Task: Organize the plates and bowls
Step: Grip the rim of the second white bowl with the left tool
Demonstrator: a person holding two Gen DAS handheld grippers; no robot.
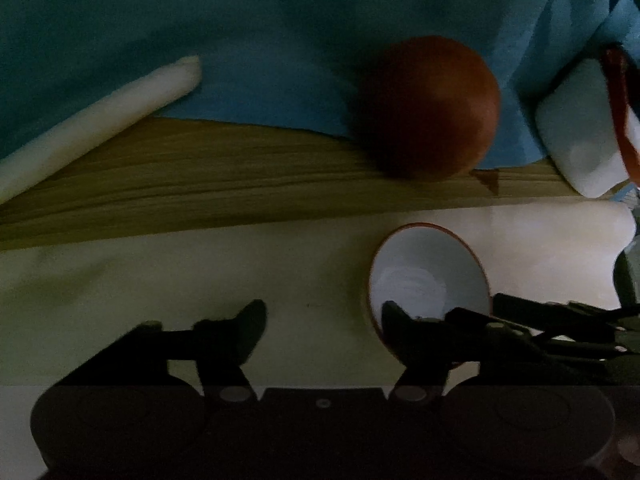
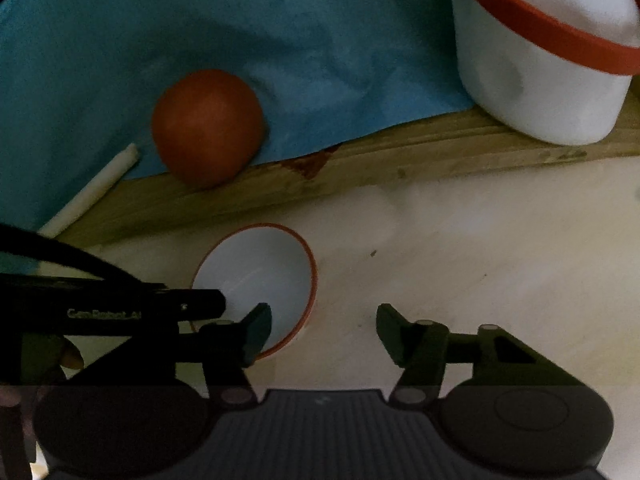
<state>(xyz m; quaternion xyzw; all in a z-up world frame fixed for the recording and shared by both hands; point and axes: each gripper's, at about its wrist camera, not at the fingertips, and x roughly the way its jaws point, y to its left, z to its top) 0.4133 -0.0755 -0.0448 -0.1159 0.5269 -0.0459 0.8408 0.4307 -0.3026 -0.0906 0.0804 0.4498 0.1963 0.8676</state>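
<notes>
A small white bowl with an orange rim sits upright on the pale tabletop; it also shows in the right wrist view. An orange-red bowl lies upside down at the edge of a blue cloth, also seen in the right wrist view. My left gripper is open and empty, its right finger at the white bowl's near rim. My right gripper is open and empty, its left finger over the same bowl's near rim.
A wooden board lies under the blue cloth. A white tub with a red band stands on the board at the right. A white rolled stick lies on the cloth at the left.
</notes>
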